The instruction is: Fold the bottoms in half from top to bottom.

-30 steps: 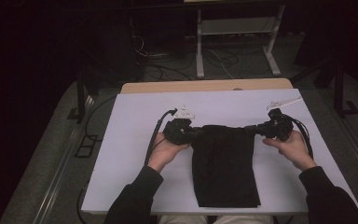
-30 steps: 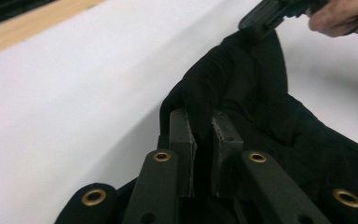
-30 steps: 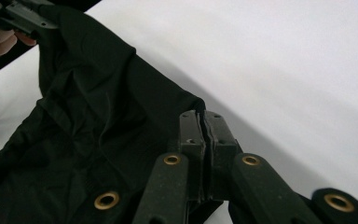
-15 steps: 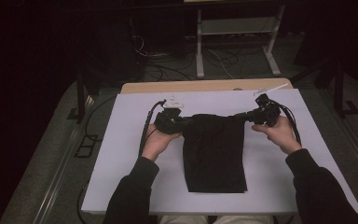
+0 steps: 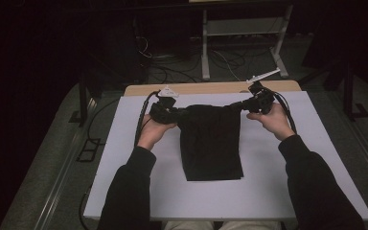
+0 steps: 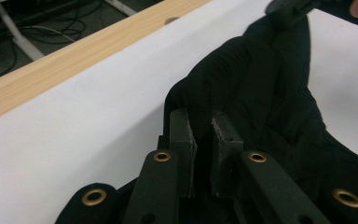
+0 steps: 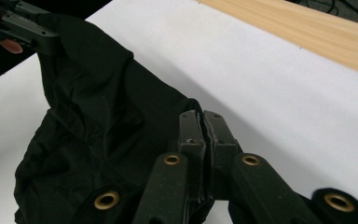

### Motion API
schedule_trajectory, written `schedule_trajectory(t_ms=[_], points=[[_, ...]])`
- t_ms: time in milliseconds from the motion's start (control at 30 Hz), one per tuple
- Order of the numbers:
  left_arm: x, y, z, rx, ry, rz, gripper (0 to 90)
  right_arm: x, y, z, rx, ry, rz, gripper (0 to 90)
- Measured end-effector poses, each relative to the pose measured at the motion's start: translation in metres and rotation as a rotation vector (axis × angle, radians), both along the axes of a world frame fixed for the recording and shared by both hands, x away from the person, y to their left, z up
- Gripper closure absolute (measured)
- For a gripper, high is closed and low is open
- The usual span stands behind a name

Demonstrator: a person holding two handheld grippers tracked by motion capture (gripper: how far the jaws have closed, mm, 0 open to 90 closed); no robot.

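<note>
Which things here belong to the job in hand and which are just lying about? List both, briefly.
Part of the job:
- black cloth, gripped at its two far corners
- left gripper, shut on the cloth
- right gripper, shut on the cloth
- white table cover that the cloth lies on

Just lying about:
- cables on the floor
- white metal stand behind the table

This looks like a lab or test room, not a home. It is dark all around. A white table (image 5: pixel 124 143) stands in the middle, with a wood edge (image 5: pixel 211 88) at the back. Behind it, wires (image 5: pixel 230 60) lie on the grey floor (image 5: pixel 52 158) near a white metal stand (image 5: pixel 242 33).
</note>
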State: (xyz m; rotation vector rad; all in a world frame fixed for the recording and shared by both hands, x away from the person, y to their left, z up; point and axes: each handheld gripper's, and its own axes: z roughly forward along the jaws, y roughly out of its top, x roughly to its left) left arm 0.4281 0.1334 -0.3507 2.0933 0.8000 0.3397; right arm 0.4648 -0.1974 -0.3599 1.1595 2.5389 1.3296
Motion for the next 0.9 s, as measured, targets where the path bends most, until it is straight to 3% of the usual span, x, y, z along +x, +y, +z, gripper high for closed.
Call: schedule_trajectory(t_ms=[167, 400, 533, 600, 733, 900], points=[[0.014, 0.0, -0.006, -0.009, 0.017, 0.009, 80.7, 0.01, 0.006, -0.002, -0.03, -0.011, -0.017, 85.7], [0.032, -0.001, -0.028, -0.026, 0.049, 0.052, 78.9, 0.025, 0.001, -0.018, 0.016, 0.009, -0.055, 85.1], [0.038, 0.001, -0.041, -0.05, 0.049, 0.111, 76.4, 0.035, -0.002, -0.035, 0.063, 0.009, -0.089, 84.7], [0.041, 0.004, -0.049, -0.08, 0.054, 0.14, 70.3, 0.039, -0.003, -0.044, 0.075, 0.019, -0.105, 83.9], [0.045, 0.013, -0.063, -0.148, 0.107, 0.219, 55.8, 0.039, -0.01, -0.056, 0.116, 0.021, -0.129, 77.7], [0.04, 0.025, -0.07, -0.223, 0.098, 0.277, 37.6, 0.033, -0.022, -0.063, 0.127, -0.002, -0.156, 64.8]])
